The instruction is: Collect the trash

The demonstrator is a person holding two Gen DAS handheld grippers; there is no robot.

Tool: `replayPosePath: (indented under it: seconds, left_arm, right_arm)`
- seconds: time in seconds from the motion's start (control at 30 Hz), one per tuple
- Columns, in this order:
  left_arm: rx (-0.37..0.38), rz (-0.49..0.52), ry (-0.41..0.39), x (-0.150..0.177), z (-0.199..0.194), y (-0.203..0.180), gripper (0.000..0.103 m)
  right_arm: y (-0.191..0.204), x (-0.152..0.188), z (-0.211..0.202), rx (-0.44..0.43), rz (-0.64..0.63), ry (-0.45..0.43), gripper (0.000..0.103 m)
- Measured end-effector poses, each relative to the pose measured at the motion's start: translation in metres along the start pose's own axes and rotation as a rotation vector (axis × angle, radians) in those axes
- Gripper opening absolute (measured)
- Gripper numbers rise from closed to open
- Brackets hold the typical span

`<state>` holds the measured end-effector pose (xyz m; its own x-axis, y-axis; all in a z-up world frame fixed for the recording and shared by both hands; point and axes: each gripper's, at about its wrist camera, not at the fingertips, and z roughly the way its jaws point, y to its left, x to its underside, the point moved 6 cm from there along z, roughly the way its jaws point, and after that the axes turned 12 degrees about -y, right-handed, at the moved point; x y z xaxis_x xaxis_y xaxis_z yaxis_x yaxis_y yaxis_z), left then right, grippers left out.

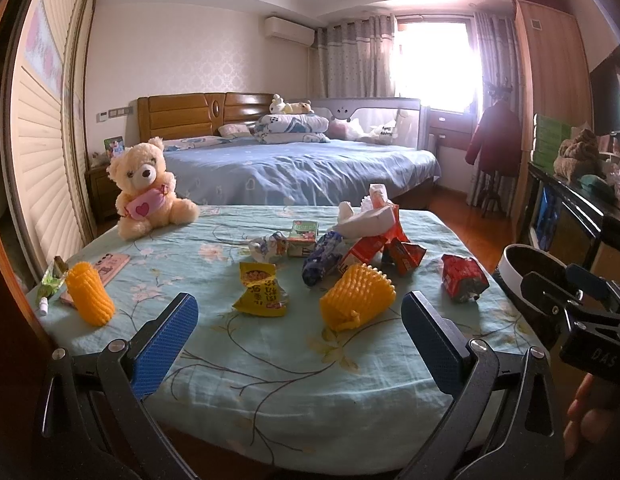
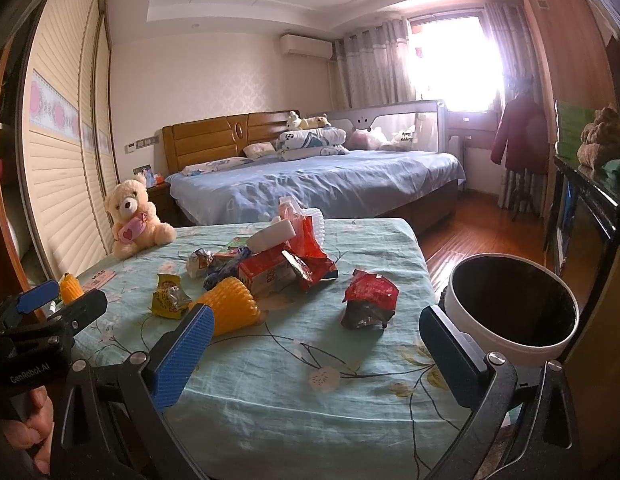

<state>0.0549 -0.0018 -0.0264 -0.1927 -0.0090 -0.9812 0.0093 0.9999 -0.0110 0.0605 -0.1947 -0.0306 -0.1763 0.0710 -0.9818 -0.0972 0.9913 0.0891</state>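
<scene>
Fingers of both grippers are spread wide and empty, which suits an approach stage: nothing has yet been selected for pickup. The left gripper [image 1: 300, 332] is held low over the near edge of the floral-sheeted bed [image 1: 270, 368], and the right gripper [image 2: 315, 350] is held likewise, nearer the bed's right side.

The bed serves as the working area, so the trash is spread across its middle within reach of either gripper. A white-rimmed trash bin [image 2: 509, 312] stands just beside the bed's right edge, open end up and tilted toward the right wrist camera; this placement is judged to allow short transfers from bed to bin.

A teddy bear [image 1: 144, 190] is seated upright at the far left corner, well apart from the litter. Two yellow spiked plastic cones are present, one upright [image 1: 90, 296] at the left edge and one lying on its side [image 1: 357, 298] between the left fingers [image 1: 166, 344].

The trash consists of a central pile of red cartons and tissue [image 1: 373, 232], a red crumpled wrapper [image 2: 369, 298] lying alone nearest the bin, and a yellow snack wrapper [image 1: 262, 290]. The red wrapper is judged the easiest first target for the right gripper.
</scene>
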Motion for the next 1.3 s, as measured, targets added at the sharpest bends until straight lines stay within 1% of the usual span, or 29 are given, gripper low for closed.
replayPosePath:
  seconds: [0.3, 0.6, 0.9, 1.17, 1.3]
  left_arm:
    - [0.004, 0.000, 0.006, 0.001, 0.001, -0.002, 0.103]
    - [0.017, -0.016, 0.030, 0.006, 0.009, -0.002, 0.103]
    - [0.063, -0.018, 0.121, 0.022, 0.039, -0.009, 0.103]
    - [0.095, -0.019, 0.194, 0.034, 0.074, -0.018, 0.103]
    - [0.117, -0.011, 0.224, 0.039, 0.093, -0.025, 0.103]
  right_arm:
    - [0.001, 0.001, 0.001, -0.002, 0.002, 0.004, 0.103]
    - [-0.001, 0.010, 0.007, -0.001, 0.020, 0.045, 0.103]
    - [-0.013, 0.014, 0.028, -0.018, 0.045, 0.118, 0.103]
    - [-0.035, 0.026, 0.068, 0.009, 0.069, 0.199, 0.102]
    - [-0.045, 0.032, 0.089, 0.010, 0.092, 0.238, 0.098]
